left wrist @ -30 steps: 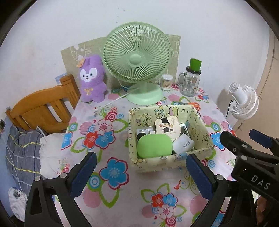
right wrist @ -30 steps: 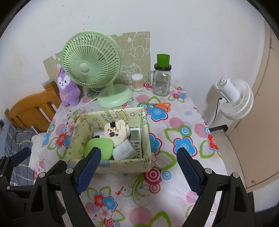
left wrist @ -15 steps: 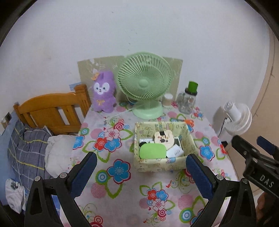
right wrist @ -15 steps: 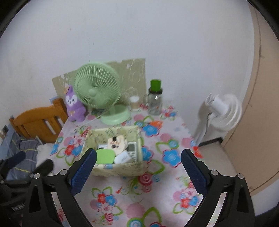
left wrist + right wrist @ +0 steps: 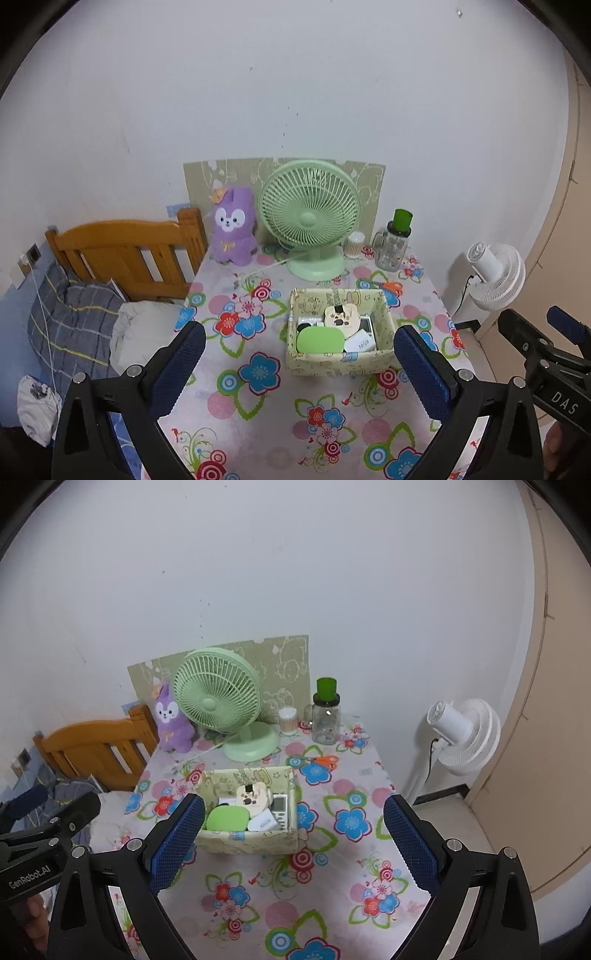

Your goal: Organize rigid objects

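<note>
A pale green patterned fabric basket [image 5: 340,363] [image 5: 247,840] stands on the flowered table. In it lie a green flat case [image 5: 319,339] [image 5: 227,819], a bear-shaped item [image 5: 341,315] [image 5: 253,795], a white box [image 5: 360,343] and a remote [image 5: 279,806]. My left gripper [image 5: 298,328] hangs open, above and in front of the basket, with nothing between its blue pads. Beside it, my right gripper [image 5: 293,800] is also open and empty, well back from the basket.
At the table's back stand a green fan [image 5: 308,218], a purple plush [image 5: 232,225], a swab jar [image 5: 354,244] and a green-lidded glass jar [image 5: 395,243]. Orange scissors [image 5: 389,285] lie behind the basket. A wooden bed headboard [image 5: 125,247] is left, a white floor fan [image 5: 495,273] right.
Both grippers have risen and drawn back from the basket, so the table looks smaller and farther away. The right jaws stand a little wider than a second ago.
</note>
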Available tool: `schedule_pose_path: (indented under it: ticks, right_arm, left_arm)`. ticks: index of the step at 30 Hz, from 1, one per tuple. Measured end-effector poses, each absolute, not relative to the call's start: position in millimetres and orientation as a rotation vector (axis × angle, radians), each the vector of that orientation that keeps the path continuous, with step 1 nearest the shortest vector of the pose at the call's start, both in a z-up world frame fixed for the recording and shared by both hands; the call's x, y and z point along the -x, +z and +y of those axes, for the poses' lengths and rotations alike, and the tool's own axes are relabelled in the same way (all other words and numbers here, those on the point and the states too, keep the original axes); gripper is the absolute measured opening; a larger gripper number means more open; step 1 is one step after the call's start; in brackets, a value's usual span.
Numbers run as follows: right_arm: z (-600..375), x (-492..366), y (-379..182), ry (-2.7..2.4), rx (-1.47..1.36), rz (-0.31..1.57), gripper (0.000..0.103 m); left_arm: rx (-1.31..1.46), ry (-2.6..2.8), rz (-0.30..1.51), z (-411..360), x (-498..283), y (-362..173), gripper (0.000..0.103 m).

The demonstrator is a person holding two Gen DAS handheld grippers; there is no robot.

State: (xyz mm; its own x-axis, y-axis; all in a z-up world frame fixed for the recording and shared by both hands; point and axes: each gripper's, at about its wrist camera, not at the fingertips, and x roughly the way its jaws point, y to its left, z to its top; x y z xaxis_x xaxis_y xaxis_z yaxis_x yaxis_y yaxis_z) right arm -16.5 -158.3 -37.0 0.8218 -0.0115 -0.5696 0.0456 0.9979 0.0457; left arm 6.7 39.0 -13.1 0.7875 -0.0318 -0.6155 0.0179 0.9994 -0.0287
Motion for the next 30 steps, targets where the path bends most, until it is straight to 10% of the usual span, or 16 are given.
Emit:
schedule_pose_path:
  ticks: [30]
  right_arm:
    - [-172, 33, -6, -0.024, -0.015, 0.530, 0.099]
  left_arm:
    - [0.003, -0.008, 0.603, 14, 13, 16, 0.103]
